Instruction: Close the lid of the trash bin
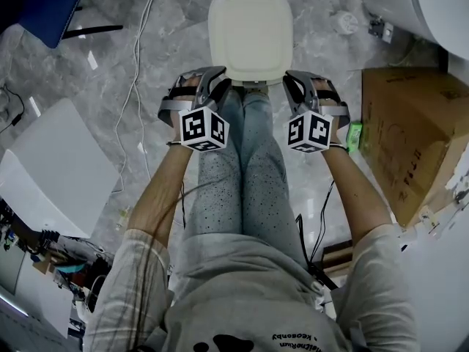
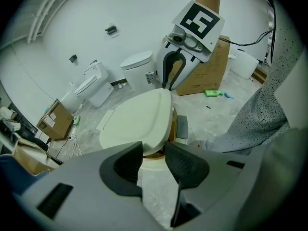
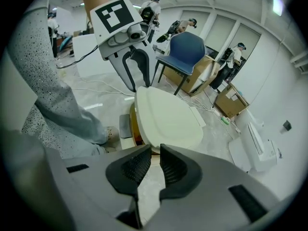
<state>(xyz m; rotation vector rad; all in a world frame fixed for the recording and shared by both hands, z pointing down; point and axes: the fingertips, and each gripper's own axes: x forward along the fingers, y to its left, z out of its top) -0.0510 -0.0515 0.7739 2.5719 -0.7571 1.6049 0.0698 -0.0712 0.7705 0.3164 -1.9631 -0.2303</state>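
Observation:
The trash bin stands on the grey floor in front of the person's knees, with its cream lid (image 1: 248,31) seen from above. In the gripper views the lid (image 2: 137,121) (image 3: 166,117) sits slightly raised, a dark amber gap (image 3: 136,127) showing under its near edge, and a grey pedal (image 2: 182,127) sticks out at the base. My left gripper (image 1: 212,75) (image 2: 154,150) hangs by the lid's near left corner, open, with nothing between its pads. My right gripper (image 1: 297,79) (image 3: 155,153) hangs by the near right corner, its jaws a narrow gap apart and empty.
A large cardboard box (image 1: 410,134) stands to the right and a white panel (image 1: 51,167) lies to the left. A blue chair (image 3: 187,49) and cables (image 1: 135,86) are beyond the bin. White toilets (image 2: 137,66) stand along the wall. People stand in the background (image 3: 231,57).

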